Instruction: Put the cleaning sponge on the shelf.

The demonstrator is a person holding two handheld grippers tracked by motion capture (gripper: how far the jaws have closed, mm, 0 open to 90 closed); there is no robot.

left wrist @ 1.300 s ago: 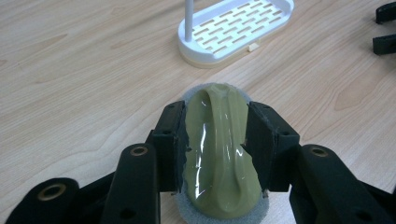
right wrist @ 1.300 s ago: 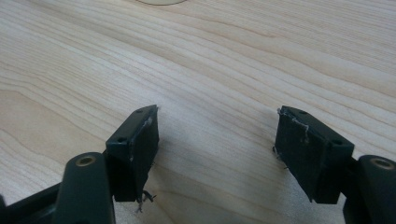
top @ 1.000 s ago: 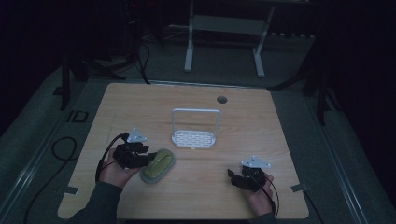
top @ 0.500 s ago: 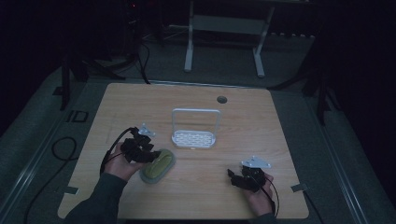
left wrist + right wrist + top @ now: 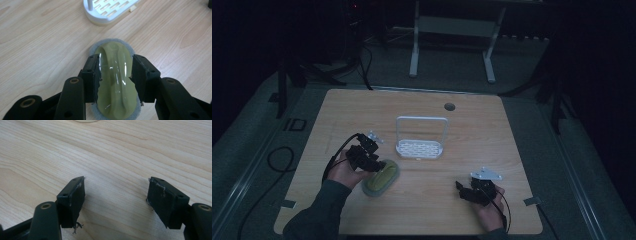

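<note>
Dim room around me, with a light wooden worktop (image 5: 512, 130) under the high camera. Near its middle stands a white slotted rack (image 5: 420, 148) with a hoop handle. My left gripper (image 5: 115, 78) is at the front-left part of the worktop, its jaws closed against both long sides of an olive-green oval scrubber (image 5: 116, 82) with a grey pad rim. The scrubber lies flat, its long axis running from the front-left corner toward the rack, far end just short of it. My right gripper (image 5: 115, 201) hovers low near the front-right corner, jaws spread wide over bare wood, holding nothing.
</note>
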